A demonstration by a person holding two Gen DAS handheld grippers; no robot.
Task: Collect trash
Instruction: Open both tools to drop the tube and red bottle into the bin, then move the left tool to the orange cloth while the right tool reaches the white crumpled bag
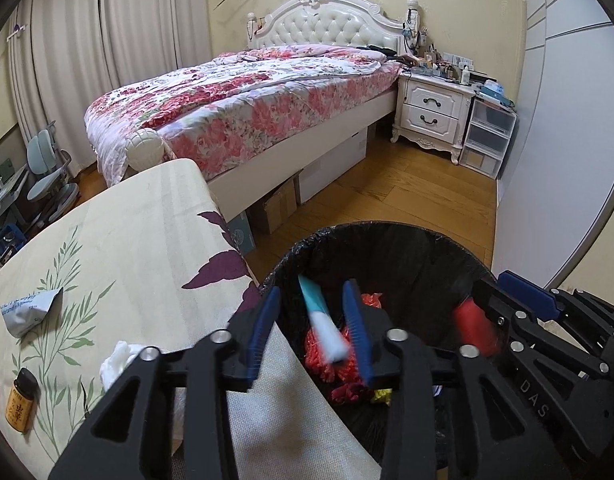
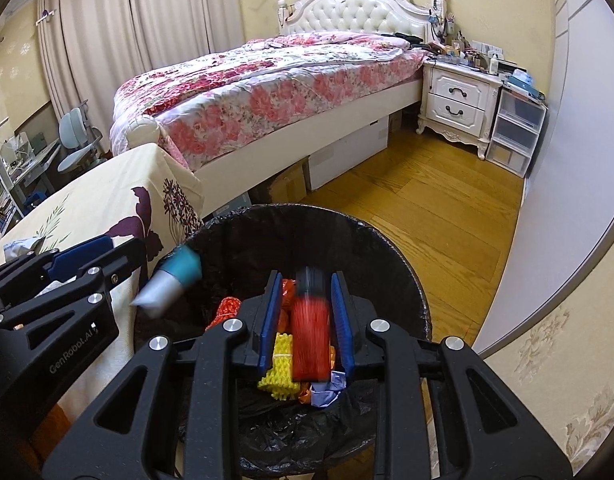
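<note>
Left gripper [image 1: 313,328] stands spread over the black-lined bin [image 1: 387,236], a blurred teal-and-white tube [image 1: 321,322] loose between its blue pads. Right gripper [image 2: 305,320] is pressed onto a red, black-capped cylinder [image 2: 310,332]. Inside the bin lie red netting [image 2: 227,308], yellow netting [image 2: 281,364] and purple paper [image 2: 327,394]. Left, the floral-clothed table [image 1: 147,240] holds a grey pouch [image 1: 29,312], white tissue [image 1: 117,364] and an amber bottle [image 1: 21,404]; a bed [image 1: 247,100] stands beyond.
</note>
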